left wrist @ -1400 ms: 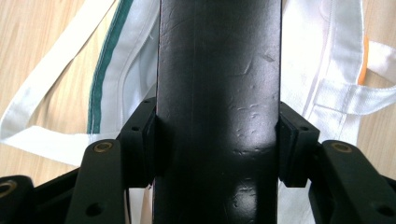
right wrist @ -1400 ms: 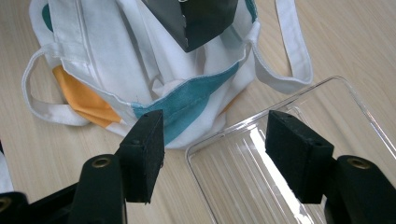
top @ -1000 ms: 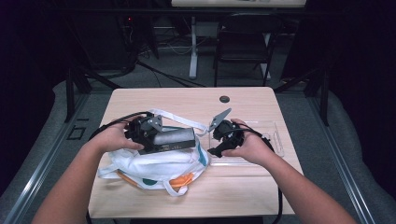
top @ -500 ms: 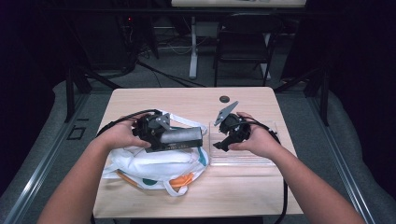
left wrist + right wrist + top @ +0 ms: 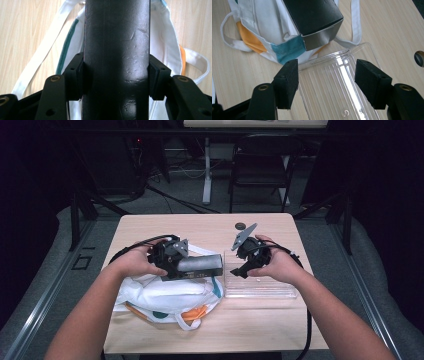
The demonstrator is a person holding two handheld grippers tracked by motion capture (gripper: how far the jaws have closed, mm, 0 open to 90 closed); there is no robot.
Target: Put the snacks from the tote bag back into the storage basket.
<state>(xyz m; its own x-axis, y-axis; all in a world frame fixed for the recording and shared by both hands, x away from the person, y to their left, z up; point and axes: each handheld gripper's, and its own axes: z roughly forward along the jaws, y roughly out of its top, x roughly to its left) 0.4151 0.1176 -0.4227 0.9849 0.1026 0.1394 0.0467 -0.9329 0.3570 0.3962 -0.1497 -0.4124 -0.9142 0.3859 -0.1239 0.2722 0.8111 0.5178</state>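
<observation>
The left gripper (image 5: 172,262) pinches a long black box (image 5: 117,60) across its width – both pads press flat on its side walls in the left gripper view. The box is held level above the white cloth bag (image 5: 165,295), its free end pointing toward the clear plastic tray (image 5: 260,287) on the worktop (image 5: 200,227).

Handling, as judged: the box looks rigid and light, with a smooth, slightly dented skin that may slip under a loose hold. Grip across the narrow width near one end, as now – the far end stays free for placement. The bag is soft and gives no firm support.

The right gripper (image 5: 329,87) is spread, with nothing between its pads, above the tray just beside the box end.
</observation>
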